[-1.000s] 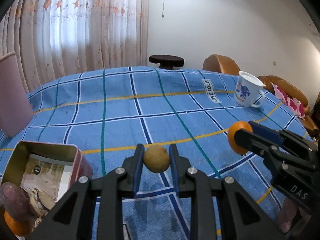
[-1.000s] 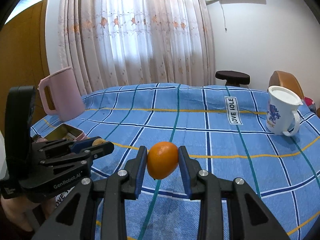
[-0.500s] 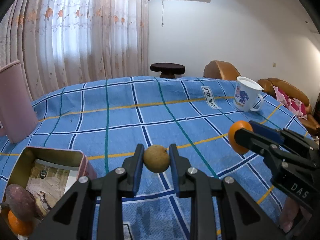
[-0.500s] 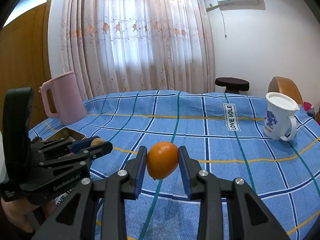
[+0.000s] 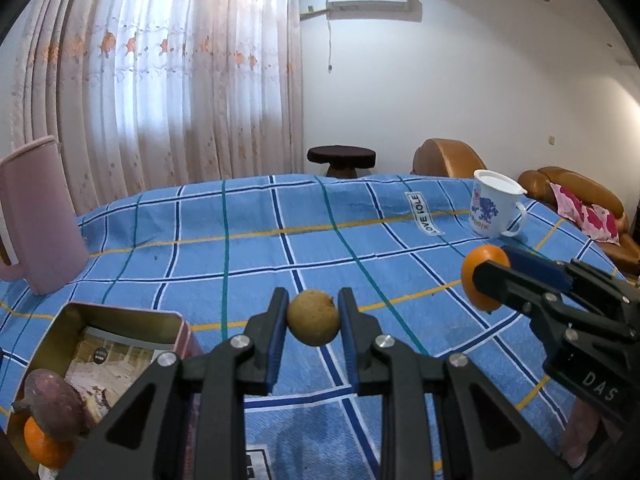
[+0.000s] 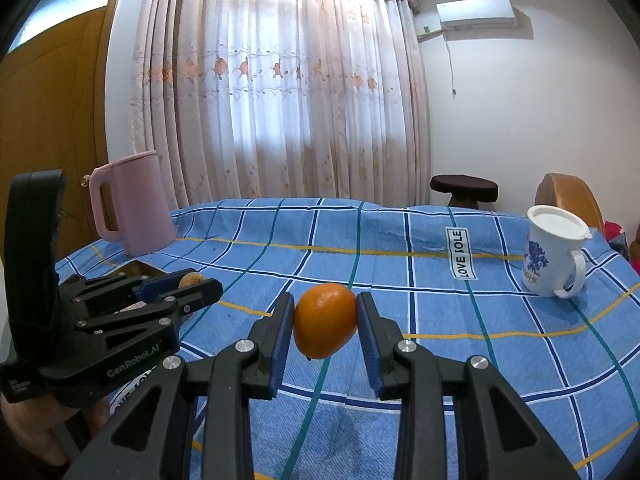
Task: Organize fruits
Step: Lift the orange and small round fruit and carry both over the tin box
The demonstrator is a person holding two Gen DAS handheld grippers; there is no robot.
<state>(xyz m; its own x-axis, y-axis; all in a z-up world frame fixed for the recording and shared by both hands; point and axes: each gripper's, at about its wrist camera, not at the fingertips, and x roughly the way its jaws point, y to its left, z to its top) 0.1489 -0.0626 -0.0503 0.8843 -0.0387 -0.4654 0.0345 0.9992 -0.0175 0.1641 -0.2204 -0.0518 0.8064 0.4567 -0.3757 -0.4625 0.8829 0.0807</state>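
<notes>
While blue checked cloth (image 5: 248, 256) lies below, left tool (image 5: 313, 317) clamps brown fruit (image 5: 313, 317), right tool (image 6: 325, 322) orange (image 6: 325, 322).

**Both grippers closed, each with one fruit, held above the table**

The left gripper (image 5: 313, 322) is closed; its two blue-padded fingers (image 5: 277, 320) press on the sides of a brownish round fruit (image 5: 313, 317). The fingers point forward over the table and do not touch it. In the right wrist view, this gripper (image 6: 188, 284) appears at the left side, and the person's left hand (image 6: 36, 420) shows partly under its body.

The right gripper (image 6: 325, 322) is closed too; its fingers (image 6: 365, 320) clamp an orange (image 6: 325, 320) from both sides. In the left wrist view it (image 5: 486, 280) comes in from the right edge, level with the left one and well apart from it.
</notes>
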